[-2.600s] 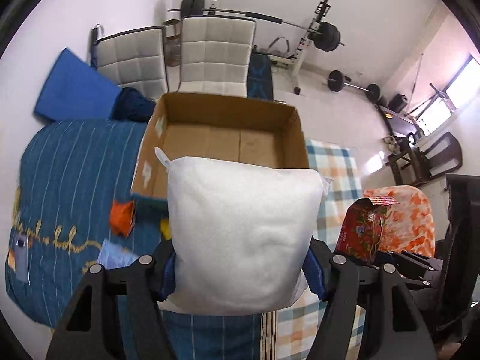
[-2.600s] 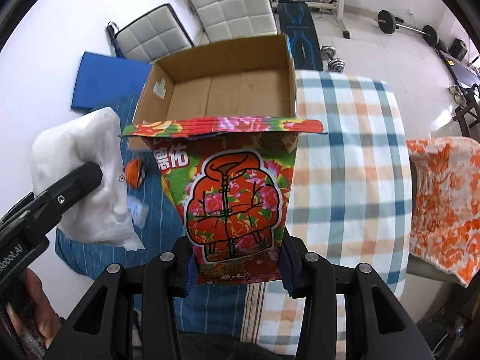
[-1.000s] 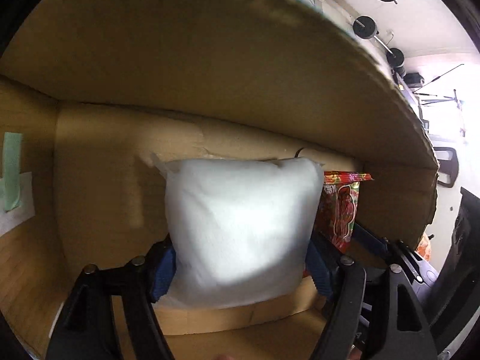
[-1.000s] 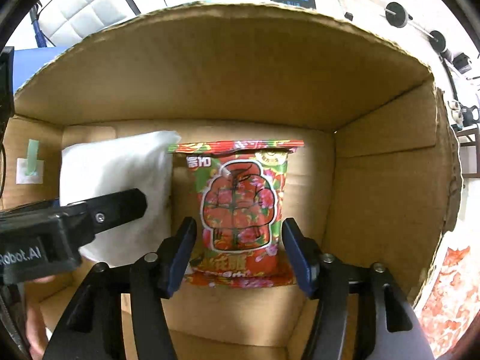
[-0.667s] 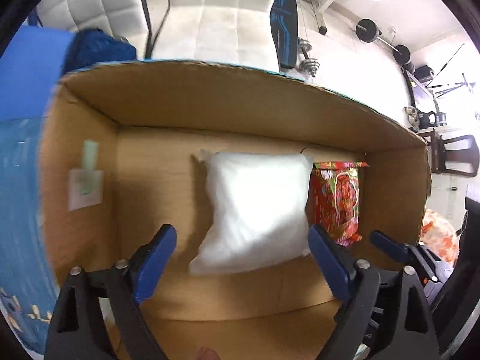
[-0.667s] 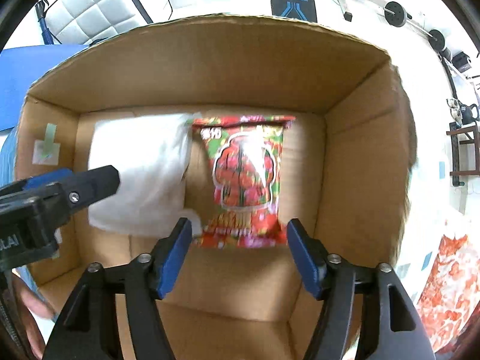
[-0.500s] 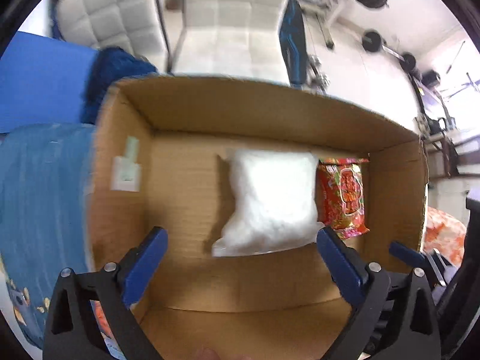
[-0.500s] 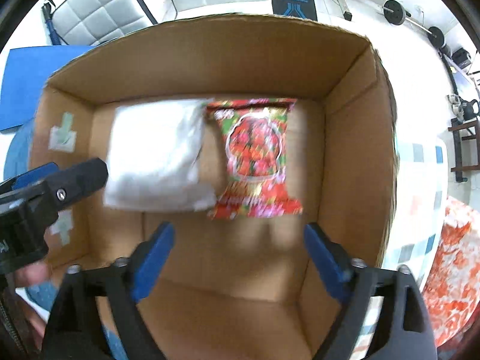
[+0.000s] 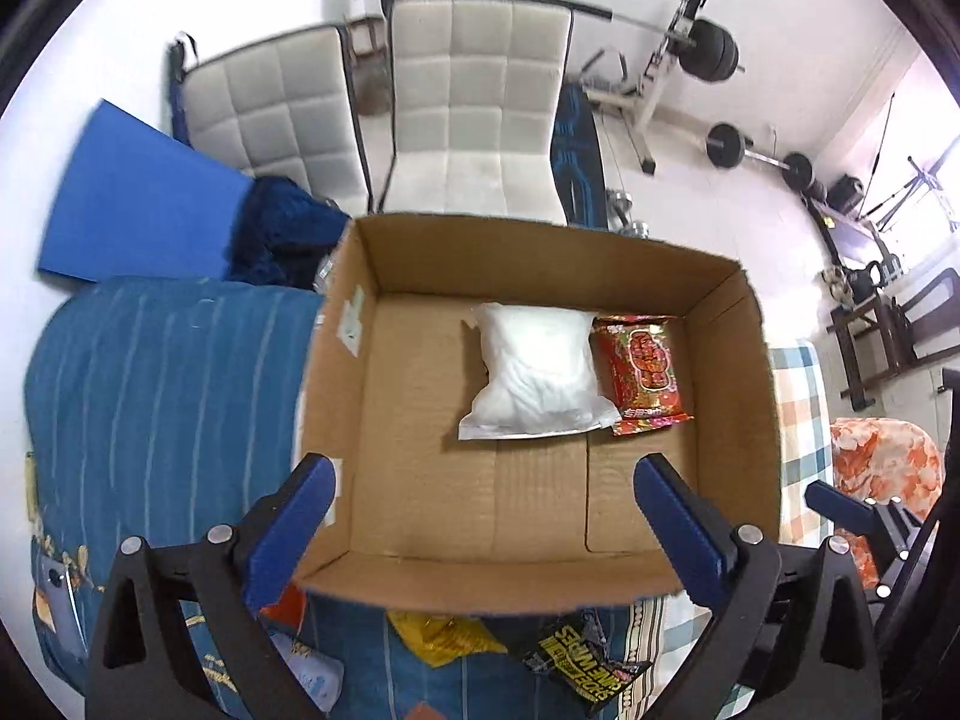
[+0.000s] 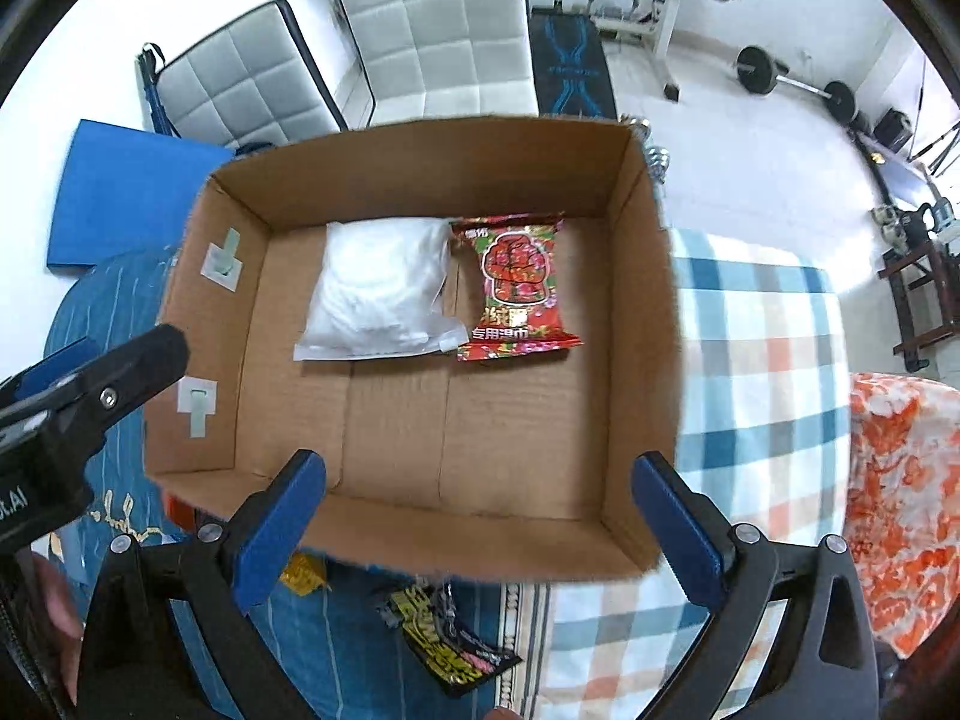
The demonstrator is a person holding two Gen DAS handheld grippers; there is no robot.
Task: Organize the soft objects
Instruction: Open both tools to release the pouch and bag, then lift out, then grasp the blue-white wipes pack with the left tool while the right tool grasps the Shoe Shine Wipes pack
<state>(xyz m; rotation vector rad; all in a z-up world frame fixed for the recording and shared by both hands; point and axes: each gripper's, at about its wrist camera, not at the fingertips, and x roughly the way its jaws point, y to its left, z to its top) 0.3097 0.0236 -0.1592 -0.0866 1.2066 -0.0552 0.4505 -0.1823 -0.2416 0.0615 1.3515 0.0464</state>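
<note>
Both hand-held grippers point steeply down over the cardboard box [image 9: 738, 372].

The left hand-held gripper [image 9: 480, 516] has just opened its jaws. They are spread wide, and nothing is between them but the box floor far below.

The right hand-held gripper [image 10: 480, 510] has just opened too. Its jaws are spread wide and hold nothing.

The white soft bag [image 9: 537, 378] lies flat in the box near the far wall. The red flowery packet [image 9: 645, 372] lies just beside it, touching its right edge.

More packets [image 9: 591, 663] lie on the blue blanket [image 9: 150, 390] in front of the box.
</note>
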